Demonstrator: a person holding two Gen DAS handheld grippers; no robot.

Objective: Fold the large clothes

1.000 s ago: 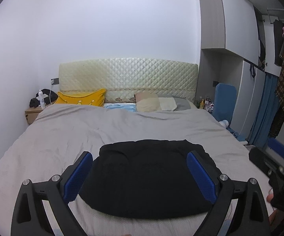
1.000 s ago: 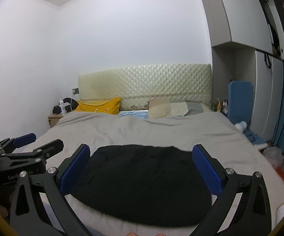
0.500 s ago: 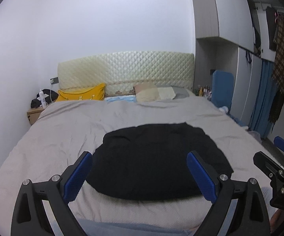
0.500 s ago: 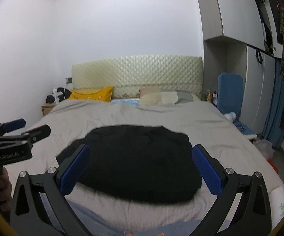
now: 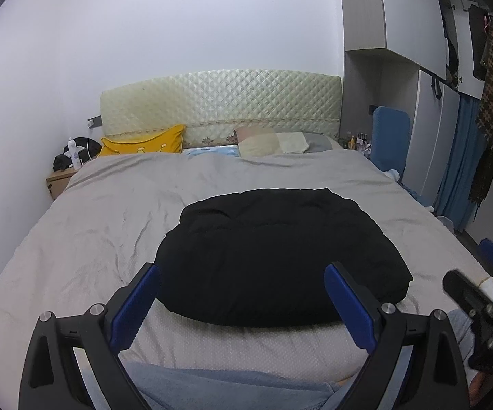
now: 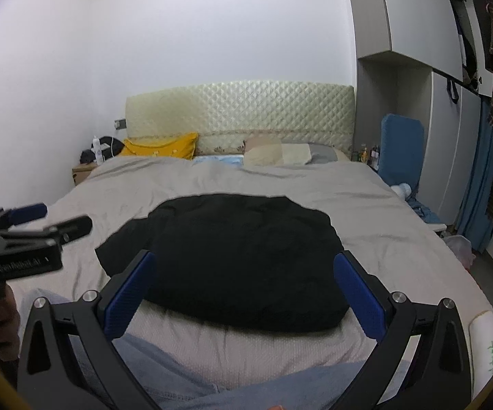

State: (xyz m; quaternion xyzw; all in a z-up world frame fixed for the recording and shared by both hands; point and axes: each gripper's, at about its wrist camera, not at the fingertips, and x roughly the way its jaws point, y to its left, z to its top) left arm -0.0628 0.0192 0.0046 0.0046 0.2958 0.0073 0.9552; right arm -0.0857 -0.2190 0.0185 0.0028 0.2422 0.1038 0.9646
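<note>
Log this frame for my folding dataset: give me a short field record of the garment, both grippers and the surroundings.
garment: black garment, lying in a compact bundle near the foot of the bed
left gripper: open, empty, above the bed's near edge
right gripper: open, empty, beside the left one
contact: neither gripper touches the garment
pillows: yellow pillow and beige pillow by the headboard
right of bed: wardrobe with hanging clothes

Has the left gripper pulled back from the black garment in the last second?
Yes. The left gripper has risen and backed toward the foot of the bed: bare mattress edge now shows below the black garment.
</note>
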